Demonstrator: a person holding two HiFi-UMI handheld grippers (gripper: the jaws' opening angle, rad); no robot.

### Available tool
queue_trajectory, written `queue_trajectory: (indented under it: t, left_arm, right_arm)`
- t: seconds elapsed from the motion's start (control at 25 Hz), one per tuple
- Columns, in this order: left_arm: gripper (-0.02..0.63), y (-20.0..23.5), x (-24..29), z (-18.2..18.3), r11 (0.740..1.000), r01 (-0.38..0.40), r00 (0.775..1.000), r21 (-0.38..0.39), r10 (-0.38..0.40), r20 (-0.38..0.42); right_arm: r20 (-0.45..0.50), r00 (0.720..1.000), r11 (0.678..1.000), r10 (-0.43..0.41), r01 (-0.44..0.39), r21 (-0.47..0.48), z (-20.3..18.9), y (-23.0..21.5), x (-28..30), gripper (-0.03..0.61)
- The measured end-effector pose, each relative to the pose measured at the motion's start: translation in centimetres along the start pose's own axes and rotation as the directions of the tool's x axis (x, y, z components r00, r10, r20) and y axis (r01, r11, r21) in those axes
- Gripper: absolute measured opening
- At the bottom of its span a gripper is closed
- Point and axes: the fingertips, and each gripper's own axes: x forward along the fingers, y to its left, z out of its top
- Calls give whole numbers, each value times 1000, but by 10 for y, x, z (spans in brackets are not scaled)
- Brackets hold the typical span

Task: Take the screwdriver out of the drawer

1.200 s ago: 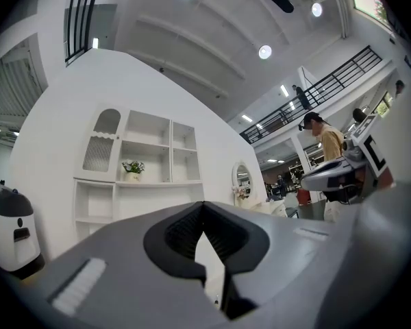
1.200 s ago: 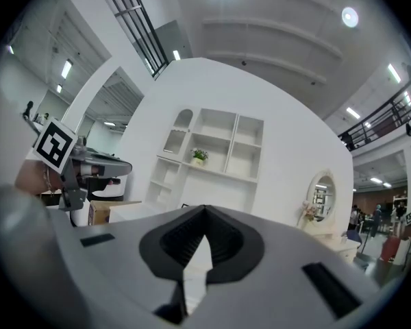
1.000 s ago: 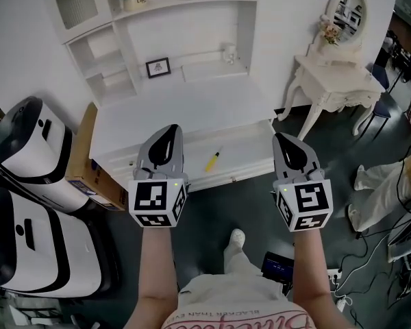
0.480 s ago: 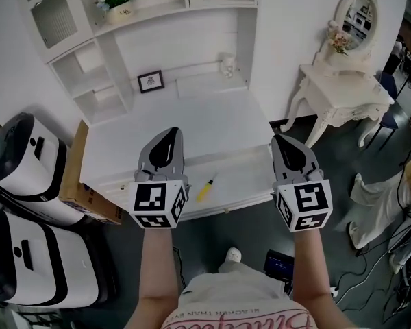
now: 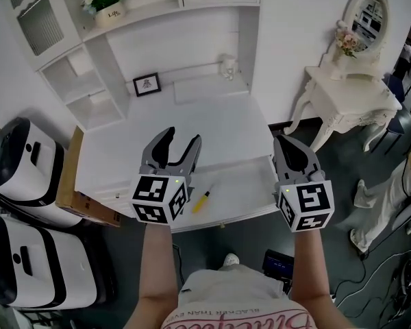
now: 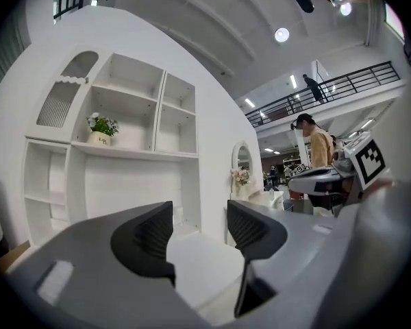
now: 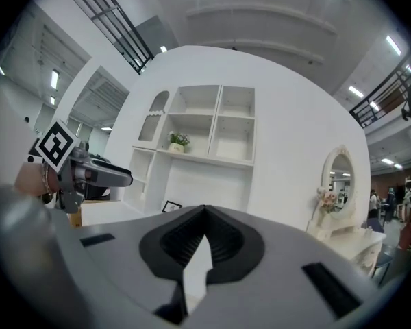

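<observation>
A yellow-handled screwdriver [image 5: 201, 201] lies in the open drawer [image 5: 246, 190] at the front of the white desk [image 5: 192, 125]. My left gripper [image 5: 181, 139] hovers over the drawer's left part, just left of the screwdriver. Its jaws are opening and nothing is between them; the left gripper view shows the left gripper [image 6: 200, 225] with a clear gap between its pads. My right gripper [image 5: 283, 142] hangs over the drawer's right end, shut and empty. The right gripper view shows the right gripper [image 7: 204, 214] with its pads together.
A white shelf unit behind the desk holds a flower pot [image 5: 108, 5] and a small picture frame [image 5: 146, 84]. A white dressing table with an oval mirror [image 5: 349, 94] stands at the right. A cardboard box [image 5: 68, 184] and white machines [image 5: 20, 163] flank the desk's left side.
Both grippers have moved forward over the desk and drawer. The left gripper's jaws went from shut to open. The right gripper stayed shut.
</observation>
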Motion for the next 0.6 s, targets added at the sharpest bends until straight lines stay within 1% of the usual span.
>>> queue_trajectory:
  t: [0.28, 0.6]
  left_arm:
    - [235, -1, 20, -15, 1000, 7, 1000, 4, -7, -25]
    - [235, -4, 32, -53, 998, 59, 991, 11, -57, -124]
  right_arm:
    - [-29, 999, 1000, -16, 17, 11, -18, -10, 9, 6]
    - [-116, 992, 996, -43, 51, 73, -57, -9, 13, 6]
